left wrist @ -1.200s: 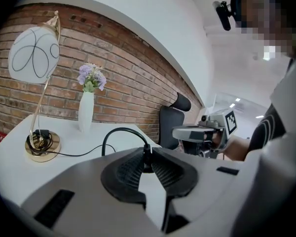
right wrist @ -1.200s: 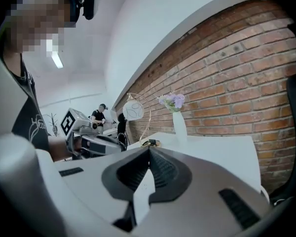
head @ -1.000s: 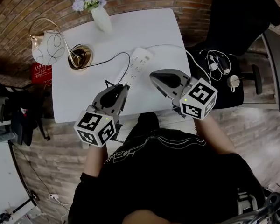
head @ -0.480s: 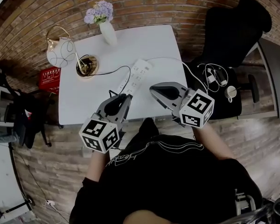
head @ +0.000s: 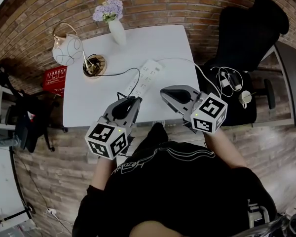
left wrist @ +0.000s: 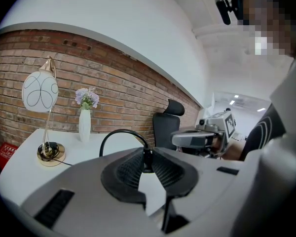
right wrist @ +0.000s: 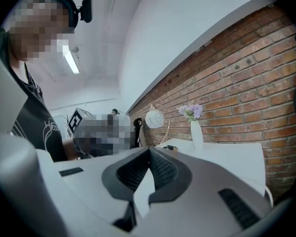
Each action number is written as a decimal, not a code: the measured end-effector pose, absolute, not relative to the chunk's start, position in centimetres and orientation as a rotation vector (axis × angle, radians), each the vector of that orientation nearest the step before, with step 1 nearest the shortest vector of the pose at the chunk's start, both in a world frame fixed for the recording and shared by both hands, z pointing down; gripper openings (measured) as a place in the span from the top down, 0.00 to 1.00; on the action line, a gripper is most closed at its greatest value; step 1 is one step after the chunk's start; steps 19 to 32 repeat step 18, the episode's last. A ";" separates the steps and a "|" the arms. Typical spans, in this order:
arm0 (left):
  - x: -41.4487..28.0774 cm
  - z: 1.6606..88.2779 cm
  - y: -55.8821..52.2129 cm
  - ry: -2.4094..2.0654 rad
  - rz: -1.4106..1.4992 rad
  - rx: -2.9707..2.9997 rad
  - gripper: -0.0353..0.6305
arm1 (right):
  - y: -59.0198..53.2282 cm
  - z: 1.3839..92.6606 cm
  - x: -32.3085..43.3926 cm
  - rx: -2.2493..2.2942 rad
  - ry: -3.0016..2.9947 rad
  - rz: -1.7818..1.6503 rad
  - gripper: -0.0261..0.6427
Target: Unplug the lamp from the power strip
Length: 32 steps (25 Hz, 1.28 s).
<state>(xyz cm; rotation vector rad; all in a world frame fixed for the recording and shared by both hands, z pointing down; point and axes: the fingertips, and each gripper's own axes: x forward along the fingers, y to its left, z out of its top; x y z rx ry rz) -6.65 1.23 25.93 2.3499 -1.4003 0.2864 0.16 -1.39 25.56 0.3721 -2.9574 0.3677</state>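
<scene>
A lamp with a round white shade and brass base stands at the table's far left. Its black cord runs to my left gripper, which is shut on the lamp plug just off the near end of the white power strip. In the left gripper view the cord arcs up out of the pinched fingertips of the left gripper. My right gripper hovers over the table's near edge to the right of the strip, shut on nothing, tips of the right gripper meeting.
A white vase of purple flowers stands at the back of the white table. A black office chair with cables on its seat is at the right. A red box lies on the floor at the left.
Both grippers have drawn back a little toward the person and risen; the left still holds the plug. In the last half second they have kept still.
</scene>
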 end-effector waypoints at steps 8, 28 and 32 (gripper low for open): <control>-6.1 25.3 1.5 -1.415 0.298 2.361 0.87 | -1.0 25.3 0.5 0.363 -2.963 0.364 0.97; -5.9 24.9 1.6 -1.426 0.314 2.364 0.87 | -0.8 25.0 0.5 0.344 -2.969 0.360 0.97; -5.9 24.9 1.6 -1.426 0.314 2.364 0.87 | -0.8 25.0 0.5 0.344 -2.969 0.360 0.97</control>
